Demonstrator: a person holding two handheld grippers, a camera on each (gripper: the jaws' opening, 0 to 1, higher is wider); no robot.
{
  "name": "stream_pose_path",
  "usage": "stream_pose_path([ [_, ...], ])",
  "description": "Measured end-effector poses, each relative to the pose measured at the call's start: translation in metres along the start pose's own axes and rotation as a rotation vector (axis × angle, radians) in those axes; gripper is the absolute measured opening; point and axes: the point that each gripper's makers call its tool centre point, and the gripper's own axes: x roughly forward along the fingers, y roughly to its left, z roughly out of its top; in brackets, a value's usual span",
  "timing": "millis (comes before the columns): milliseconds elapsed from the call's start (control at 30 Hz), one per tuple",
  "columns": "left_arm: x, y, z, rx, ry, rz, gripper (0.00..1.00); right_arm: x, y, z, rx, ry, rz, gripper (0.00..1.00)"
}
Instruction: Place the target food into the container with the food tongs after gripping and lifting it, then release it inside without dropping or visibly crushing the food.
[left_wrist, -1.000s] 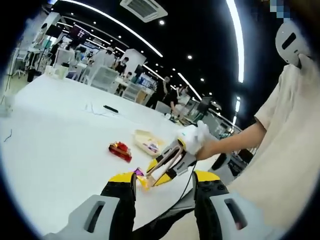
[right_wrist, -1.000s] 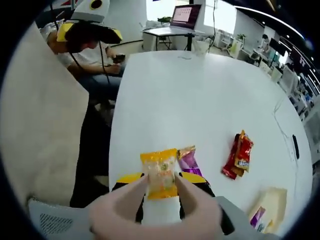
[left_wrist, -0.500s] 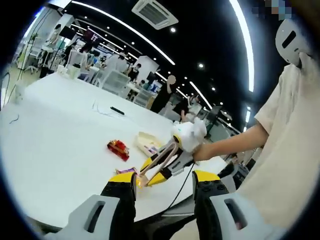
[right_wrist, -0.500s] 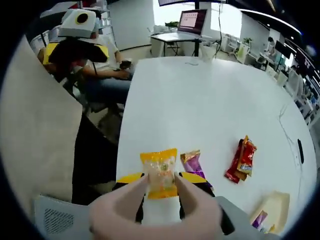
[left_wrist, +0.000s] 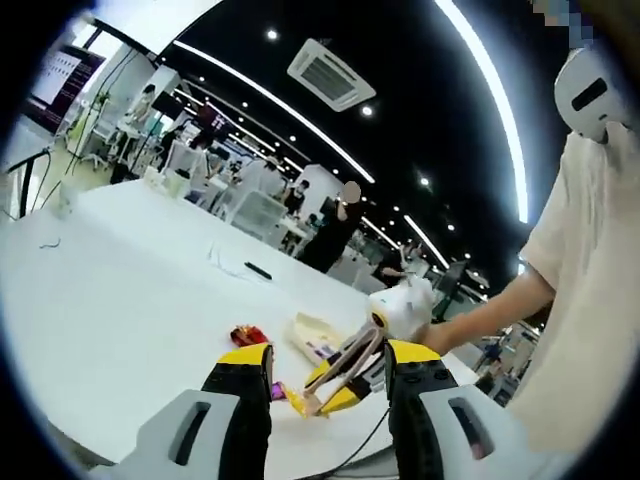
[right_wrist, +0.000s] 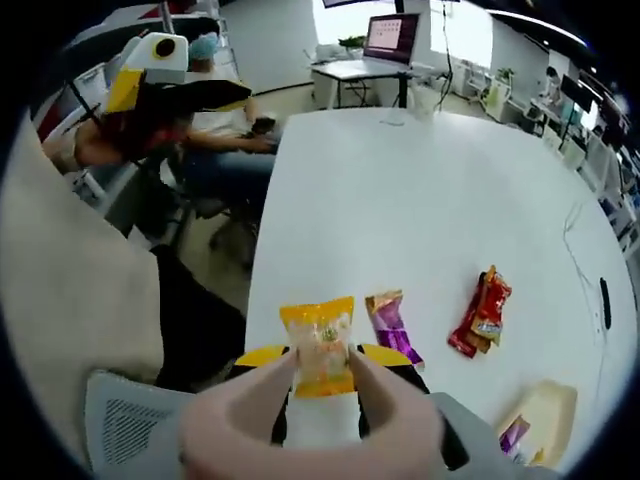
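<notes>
An orange snack packet (right_wrist: 320, 345) is pinched upright between the tips of the beige food tongs (right_wrist: 310, 432), above the near edge of the white table (right_wrist: 400, 200). My right gripper (right_wrist: 322, 372) is shut on the tongs. In the left gripper view the same tongs (left_wrist: 345, 365) hold the packet (left_wrist: 300, 402) low over the table. My left gripper (left_wrist: 328, 366) stands open with nothing between its jaws. The pale container (right_wrist: 545, 412) lies at the lower right with a wrapper inside; it appears again as the container (left_wrist: 318, 335) behind the tongs.
A purple packet (right_wrist: 392, 326) and red packets (right_wrist: 480, 312) lie on the table between the tongs and the container. A dark cable and a black object (right_wrist: 603, 300) sit further right. A seated person (right_wrist: 170, 120) is at the table's left edge. People and desks stand beyond.
Both views have shifted with the hands; the left gripper view has tilted upward. The orange packet stays clamped in the tongs the same way. Things on the table have not moved.
</notes>
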Motion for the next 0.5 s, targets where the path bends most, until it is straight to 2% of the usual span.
stream_pose_path([
  [67, -0.006, 0.003, -0.005, -0.007, 0.019, 0.0, 0.44, 0.001, -0.001, 0.005, -0.008, -0.009, -0.011, 0.26],
  [167, -0.012, 0.01, -0.009, 0.015, 0.085, -0.006, 0.45, -0.002, -0.003, 0.015, 0.008, -0.043, -0.033, 0.26],
  [267, -0.017, 0.018, 0.004, 0.029, 0.098, -0.02, 0.45, -0.006, -0.005, 0.021, 0.029, -0.07, -0.055, 0.26],
  [500, -0.011, 0.029, 0.017, 0.051, 0.126, -0.039, 0.45, -0.007, -0.012, 0.022, 0.065, -0.084, -0.083, 0.26],
])
